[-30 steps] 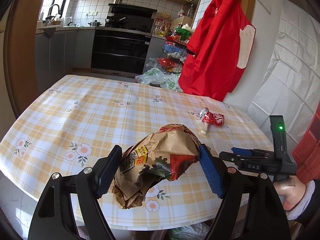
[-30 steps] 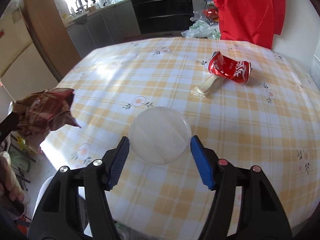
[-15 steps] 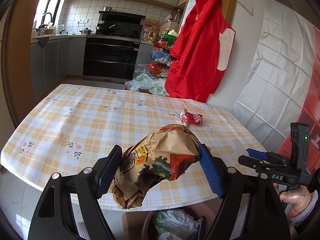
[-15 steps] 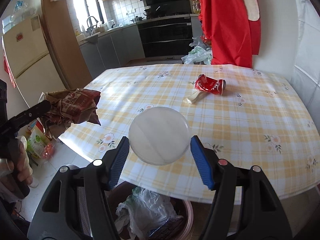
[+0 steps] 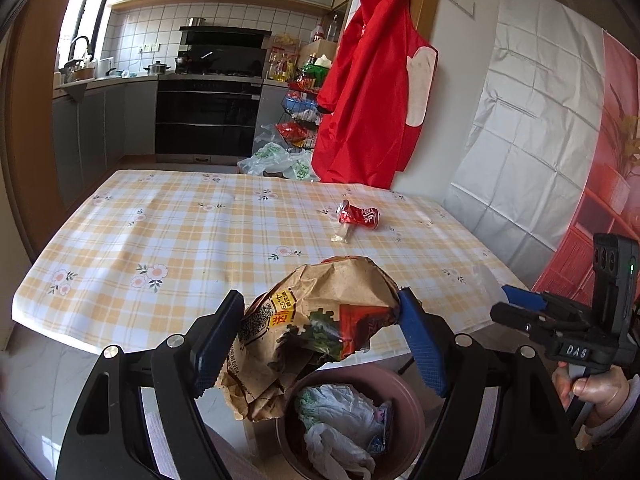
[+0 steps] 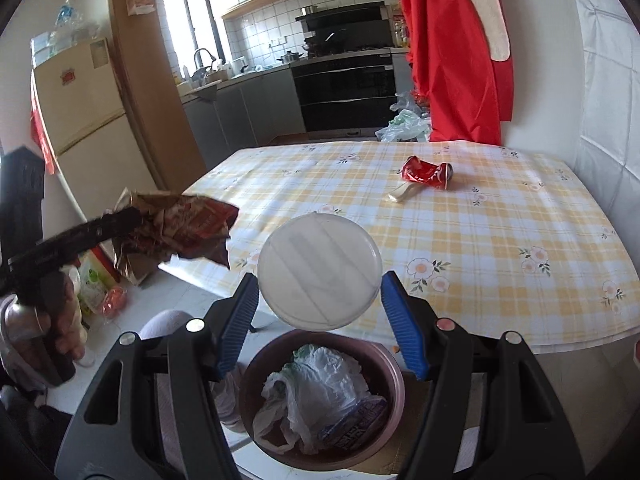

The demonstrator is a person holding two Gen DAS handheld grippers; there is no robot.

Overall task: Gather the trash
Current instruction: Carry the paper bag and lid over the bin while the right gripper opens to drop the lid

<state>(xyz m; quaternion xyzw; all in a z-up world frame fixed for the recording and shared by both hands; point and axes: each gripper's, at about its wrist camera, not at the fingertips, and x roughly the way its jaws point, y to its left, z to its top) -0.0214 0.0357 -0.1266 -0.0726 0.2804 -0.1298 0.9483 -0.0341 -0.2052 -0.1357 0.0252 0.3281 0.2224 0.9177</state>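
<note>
**Both grippers loaded, held over the bin**

The left hand-held gripper is clamped on a crumpled brown paper bag, its blue pads pressing the bag's two sides. The bag hangs off the near edge of the tabletop, its lower end drooping beside the rim of a pinkish-brown bin on the floor below. In the right wrist view the same bag shows at the left, held up in the air clear of the tabletop's corner.

The right hand-held gripper grips a round, clear plastic lid by its lower edge, so the disc stands up above the blue pads. It sits directly over the bin, which already holds crumpled white plastic bags and a wrapper.

Out on the yellow checked tablecloth lies a crushed red can, on its side toward the far right part of the tabletop. A pale flat stick or spoon-like piece lies touching the can on its near side; I can't tell what it is.

Beyond the table a red apron hangs on the wall, with the oven behind it.
</note>
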